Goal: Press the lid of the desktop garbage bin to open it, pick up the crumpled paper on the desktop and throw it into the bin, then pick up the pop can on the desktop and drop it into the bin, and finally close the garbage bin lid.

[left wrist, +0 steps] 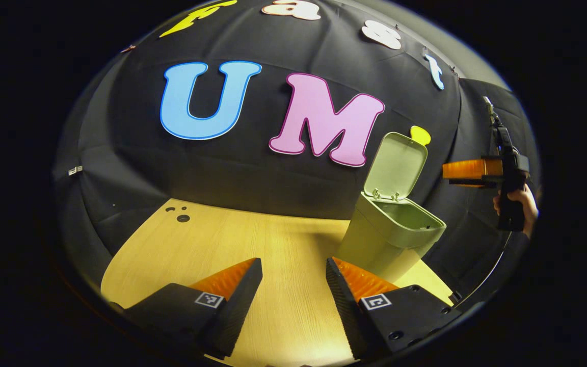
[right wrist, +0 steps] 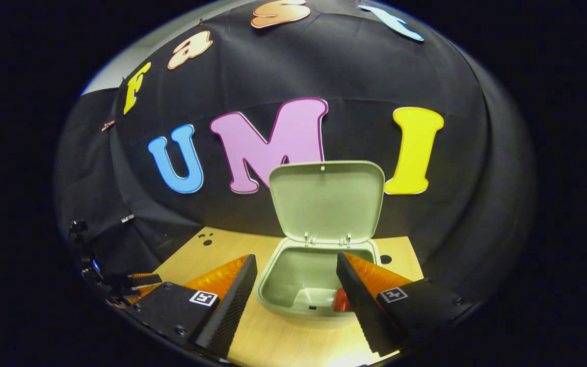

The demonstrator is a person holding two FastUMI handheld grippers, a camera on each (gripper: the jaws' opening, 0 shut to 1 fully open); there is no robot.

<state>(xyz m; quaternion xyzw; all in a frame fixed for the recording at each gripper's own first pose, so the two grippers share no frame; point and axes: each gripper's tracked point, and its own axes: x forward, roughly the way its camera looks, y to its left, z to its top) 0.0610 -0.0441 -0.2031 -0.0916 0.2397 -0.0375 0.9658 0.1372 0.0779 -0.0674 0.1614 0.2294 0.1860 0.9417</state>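
While the bin (right wrist: 319, 278) stood on the wooden desktop (right wrist: 283, 341) with its lid (right wrist: 326, 201) swung fully up on the rear hinges, the right gripper (right wrist: 296, 300) hung above and in front of the bin's open mouth, its fingers spread wide with nothing between them and no contact with the rim. In the right gripper view, a small patch of red (right wrist: 341, 302) showed inside the bin at the lower right, just beside the inner edge of the right-hand finger; it could not be told for certain what the item was. The rest of the visible bin interior was pale green wall and floor. In the left gripper view, the left gripper (left wrist: 293, 290) was likewise wide open and empty, held low over bare desktop (left wrist: 252, 239), well apart from the bin (left wrist: 390, 234), which stood to its right near the table's far edge with the lid (left wrist: 395, 163) upright against the black cloth wall. The right gripper (left wrist: 464, 171) appeared there at the far right, raised higher than the bin's rim and gripped from below by a hand (left wrist: 520, 204). The other gripper (right wrist: 135, 283) lay at the lower left of the right gripper view.
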